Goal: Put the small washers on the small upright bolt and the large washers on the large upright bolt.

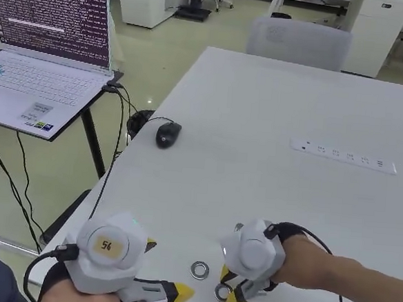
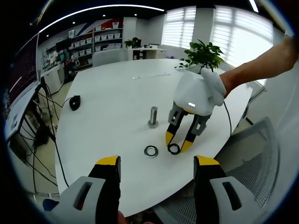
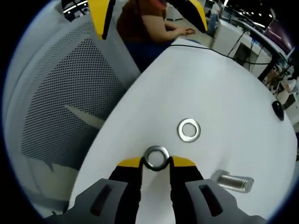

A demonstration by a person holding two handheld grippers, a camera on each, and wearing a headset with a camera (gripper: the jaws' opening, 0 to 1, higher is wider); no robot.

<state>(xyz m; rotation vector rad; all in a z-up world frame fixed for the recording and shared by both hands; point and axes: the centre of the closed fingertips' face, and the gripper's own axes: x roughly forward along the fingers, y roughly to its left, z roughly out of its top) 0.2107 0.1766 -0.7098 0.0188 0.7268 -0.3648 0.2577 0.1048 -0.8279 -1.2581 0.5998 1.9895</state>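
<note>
My right claw (image 3: 155, 162) pinches a washer (image 3: 155, 149), likely light, stiff, slippery, by its rim; bolt (image 3: 232, 182) just beside; left claw (image 2: 156, 163) gapes empty.

Washer (image 2: 151, 151) on tbl (image 2: 117, 88), bolt (image 2: 153, 116) behind.

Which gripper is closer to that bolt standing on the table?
Right. The right gripper, shut on a washer, is just beside the bolt; the left gripper sits farther back at the table's edge.
</note>
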